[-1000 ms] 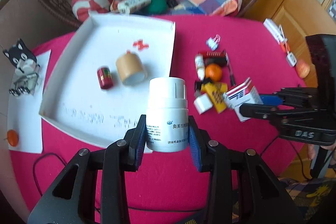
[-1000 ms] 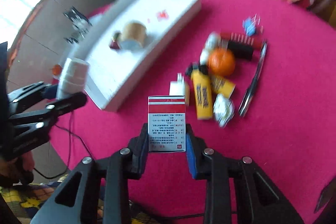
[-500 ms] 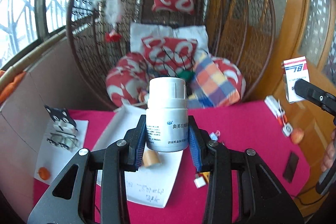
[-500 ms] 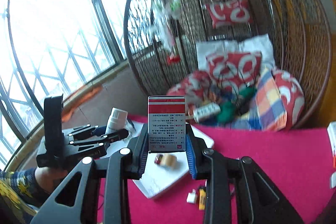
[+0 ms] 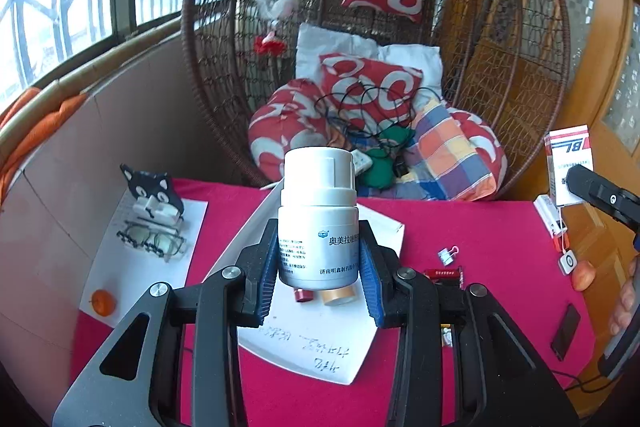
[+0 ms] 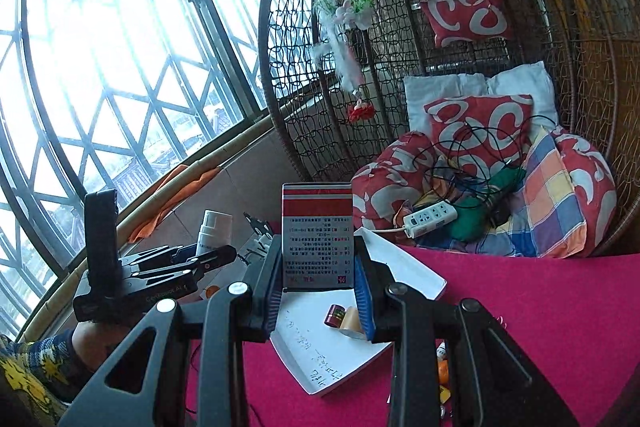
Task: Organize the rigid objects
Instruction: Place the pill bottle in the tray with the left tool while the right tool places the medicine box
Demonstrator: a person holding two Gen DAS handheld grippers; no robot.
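Note:
My left gripper (image 5: 318,281) is shut on a white pill bottle (image 5: 318,219) with Chinese print, held upright well above the red table. My right gripper (image 6: 318,285) is shut on a red-and-white medicine box (image 6: 318,235), also held upright above the table. Each holds its load over the white tray (image 5: 312,343), which also shows in the right wrist view (image 6: 400,267). A small red can (image 6: 335,315) and a tan tape roll (image 6: 351,321) lie in the tray. The box (image 5: 568,163) shows at the far right of the left wrist view, the bottle (image 6: 214,231) at the left of the right wrist view.
Small items lie on the red tablecloth (image 5: 492,239) right of the tray: a binder clip (image 5: 447,255), a red comb-like piece (image 5: 444,273), a black phone (image 5: 565,331). A cat-shaped glasses stand (image 5: 154,211) sits at left. A wicker hanging chair (image 6: 480,107) with cushions stands behind.
Both grippers have risen and tilted up from looking down at the table to looking level across it, each still shut on its load. In the last half second they have barely moved.

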